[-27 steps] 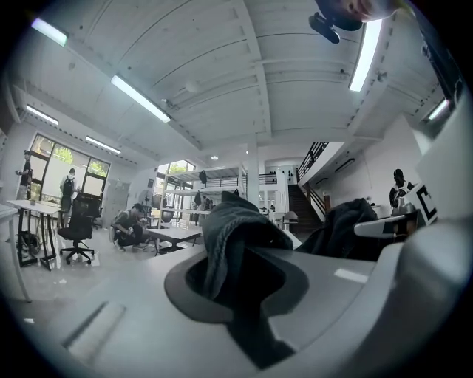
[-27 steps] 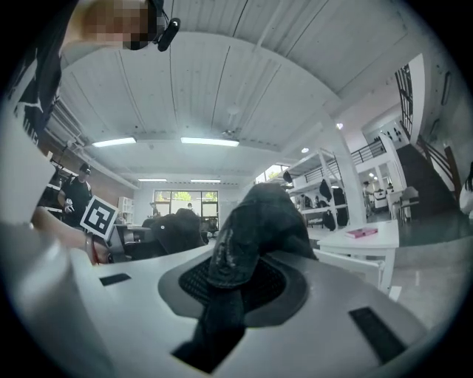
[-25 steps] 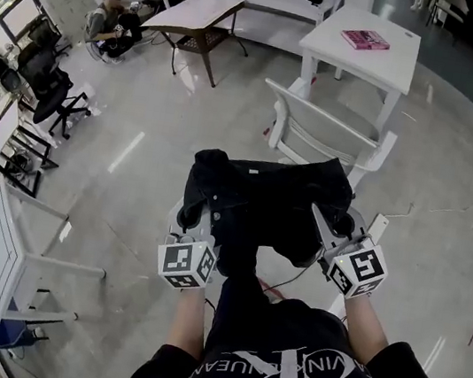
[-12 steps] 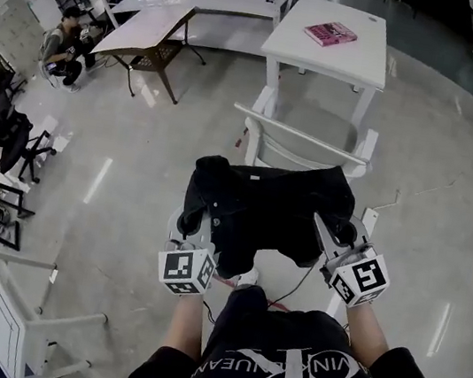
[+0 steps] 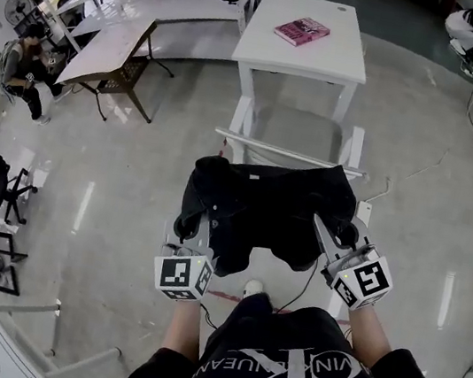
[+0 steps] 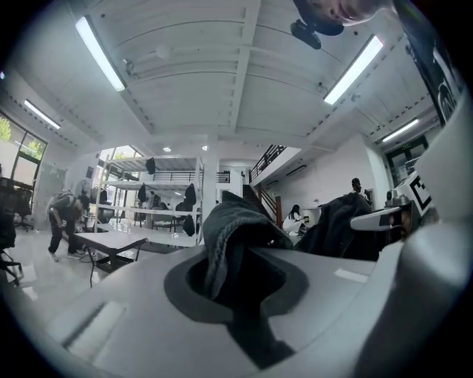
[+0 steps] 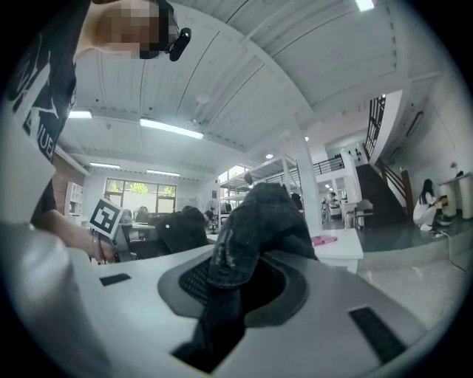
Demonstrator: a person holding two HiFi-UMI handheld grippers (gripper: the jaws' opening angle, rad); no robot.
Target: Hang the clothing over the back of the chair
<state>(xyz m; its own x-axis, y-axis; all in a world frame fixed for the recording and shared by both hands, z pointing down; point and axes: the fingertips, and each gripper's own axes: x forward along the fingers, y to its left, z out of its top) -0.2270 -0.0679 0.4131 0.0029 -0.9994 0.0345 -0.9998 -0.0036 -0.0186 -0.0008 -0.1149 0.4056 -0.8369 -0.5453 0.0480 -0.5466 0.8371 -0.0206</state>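
My left gripper (image 5: 188,223) and right gripper (image 5: 330,232) each clamp an edge of the clothing (image 5: 270,200), spread just short of the chair (image 5: 287,154), so I'd keep it level and, probably, lift it higher before draping.

chair (image 5: 289,155) swung centre, garment (image 5: 265,206) nearer it

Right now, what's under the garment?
The garment is held by left gripper and right gripper. Below its hem show floor, a shoe and a cable. The chair stands beyond it, not under. Floor directly beneath the cloth is covered.
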